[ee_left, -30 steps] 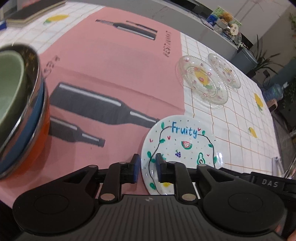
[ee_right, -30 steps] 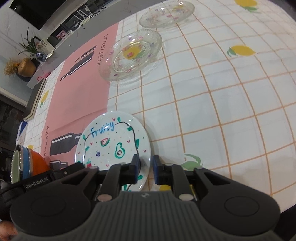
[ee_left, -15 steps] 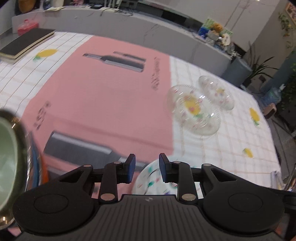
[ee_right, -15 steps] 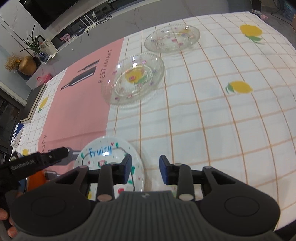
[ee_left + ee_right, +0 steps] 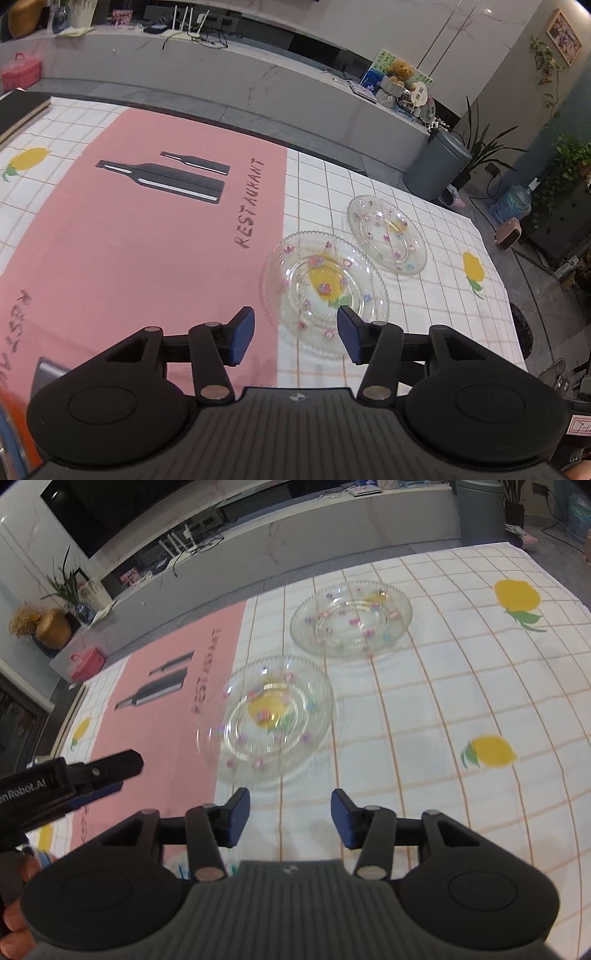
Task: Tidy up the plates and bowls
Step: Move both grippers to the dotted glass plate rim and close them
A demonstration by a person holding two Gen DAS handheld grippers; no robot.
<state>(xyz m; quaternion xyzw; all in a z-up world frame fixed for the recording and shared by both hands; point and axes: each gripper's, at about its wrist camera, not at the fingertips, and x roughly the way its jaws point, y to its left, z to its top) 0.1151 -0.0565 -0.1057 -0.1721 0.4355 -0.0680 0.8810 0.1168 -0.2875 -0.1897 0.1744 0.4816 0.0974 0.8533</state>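
Both the left gripper [image 5: 295, 334] and the right gripper [image 5: 290, 818] point downward with jaws opening and nothing between them, a hand [image 5: 16, 919] gripping the left one's handle.

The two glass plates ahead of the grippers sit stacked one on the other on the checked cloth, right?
Not stacked. The near glass plate and the far glass plate lie side by side, apart, on the checked cloth, as the right wrist view shows.

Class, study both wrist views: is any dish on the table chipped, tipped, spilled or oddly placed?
Nothing stands out. The near glass plate and far glass plate lie flat and apart on the checked tablecloth, showing no chips. Blur hides fine cracks.
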